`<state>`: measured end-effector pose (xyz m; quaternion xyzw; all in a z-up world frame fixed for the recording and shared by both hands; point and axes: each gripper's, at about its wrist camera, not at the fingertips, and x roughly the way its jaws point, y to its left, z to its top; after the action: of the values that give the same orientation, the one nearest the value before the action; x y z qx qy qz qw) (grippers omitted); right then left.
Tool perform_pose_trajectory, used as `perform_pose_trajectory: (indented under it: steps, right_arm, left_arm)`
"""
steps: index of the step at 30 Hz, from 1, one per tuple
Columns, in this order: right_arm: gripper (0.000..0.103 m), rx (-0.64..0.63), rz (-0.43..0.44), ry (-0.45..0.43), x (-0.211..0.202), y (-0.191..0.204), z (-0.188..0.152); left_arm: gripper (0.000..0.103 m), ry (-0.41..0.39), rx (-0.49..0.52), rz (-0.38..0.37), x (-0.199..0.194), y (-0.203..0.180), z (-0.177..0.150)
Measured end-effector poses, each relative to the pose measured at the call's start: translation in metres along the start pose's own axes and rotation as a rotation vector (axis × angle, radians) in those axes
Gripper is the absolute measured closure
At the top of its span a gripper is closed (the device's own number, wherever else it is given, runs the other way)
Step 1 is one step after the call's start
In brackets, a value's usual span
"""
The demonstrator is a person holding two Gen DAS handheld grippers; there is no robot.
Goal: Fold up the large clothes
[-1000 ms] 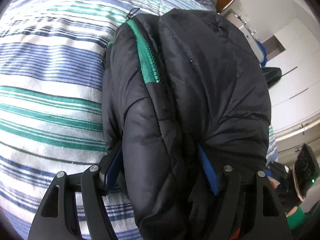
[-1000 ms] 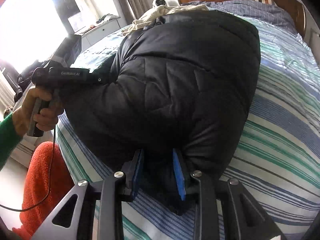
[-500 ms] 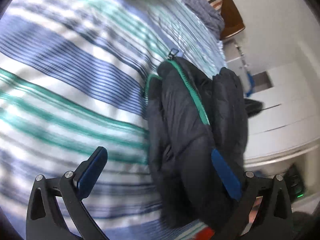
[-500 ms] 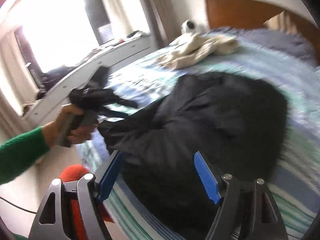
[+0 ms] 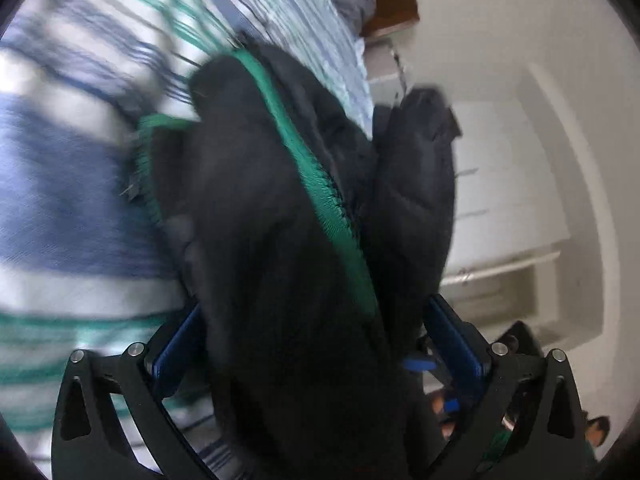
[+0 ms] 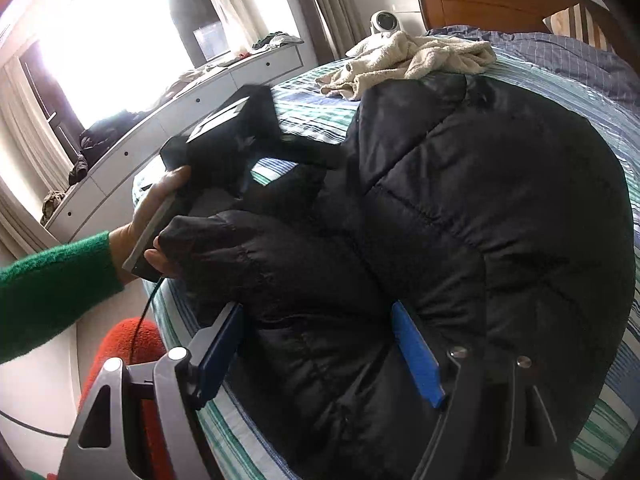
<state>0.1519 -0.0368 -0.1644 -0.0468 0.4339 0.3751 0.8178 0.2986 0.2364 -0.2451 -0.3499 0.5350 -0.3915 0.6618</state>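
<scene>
One black puffer jacket [image 6: 460, 208], one cream fleece garment [image 6: 416, 58], one striped bed [image 6: 312, 116], two claws: left claw [image 5: 316, 344], right claw [image 6: 320, 354].

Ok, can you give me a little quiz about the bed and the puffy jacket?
1. What colour is the zip on the black jacket?
2. True or false: the cream towel lies on the floor.
3. The sleeve on the person's arm is: A red, B green, C white.
Key: 1 green; 2 false, it lies on the striped bed; 3 B.
</scene>
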Motion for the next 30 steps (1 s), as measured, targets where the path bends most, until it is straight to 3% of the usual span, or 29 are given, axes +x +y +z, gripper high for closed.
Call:
perform_pose_trajectory:
  steps: [5,8,12,15,16,18,21,23,24,27,29,30]
  right_arm:
    - [0.025,0.02,-0.006,-0.002,-0.002,-0.006,-0.003]
    - [0.027,0.047,-0.007,-0.025,-0.028,-0.006,-0.003]
    - [0.025,0.291,-0.056,-0.195,-0.097,-0.066,-0.038]
    - [0.024,0.534,-0.122,-0.105,-0.097,-0.141,-0.079]
    - [0.024,0.59,-0.081,-0.099,-0.094,-0.156,-0.089]
    - [0.025,0.679,0.109,-0.175,-0.091,-0.176,-0.104]
    - [0.025,0.712,0.281,-0.221,-0.075,-0.187,-0.1]
    - [0.023,0.695,0.278,-0.155,-0.05,-0.196,-0.089]
    - [0.017,0.701,0.309,-0.144,-0.038,-0.203,-0.086]
    - [0.016,0.719,0.384,-0.135,-0.009,-0.218,-0.081]
    - [0.018,0.685,0.347,-0.14,-0.005,-0.211,-0.074]
    - [0.025,0.665,0.317,-0.143,-0.009,-0.204,-0.069]
  left_arm:
    - [0.0,0.17,0.118,0.214,0.041,-0.028,0.016]
    - [0.0,0.153,0.098,0.203,0.037,-0.018,0.015]
    - [0.0,0.098,0.121,0.215,0.032,-0.019,0.006]
    - [0.0,0.085,0.127,0.231,0.031,-0.02,0.004]
    - [0.0,0.082,0.128,0.234,0.032,-0.021,0.003]
    - [0.0,0.076,0.128,0.241,0.04,-0.027,-0.002]
    - [0.0,0.072,0.125,0.249,0.047,-0.035,-0.016]
    - [0.0,0.074,0.121,0.256,0.048,-0.037,-0.015]
    - [0.0,0.072,0.116,0.26,0.051,-0.038,-0.016]
    - [0.0,0.04,0.091,0.266,0.056,-0.041,-0.004]
    - [0.0,0.008,0.064,0.267,0.057,-0.041,0.0]
    - [0.001,-0.007,0.058,0.276,0.058,-0.043,-0.001]
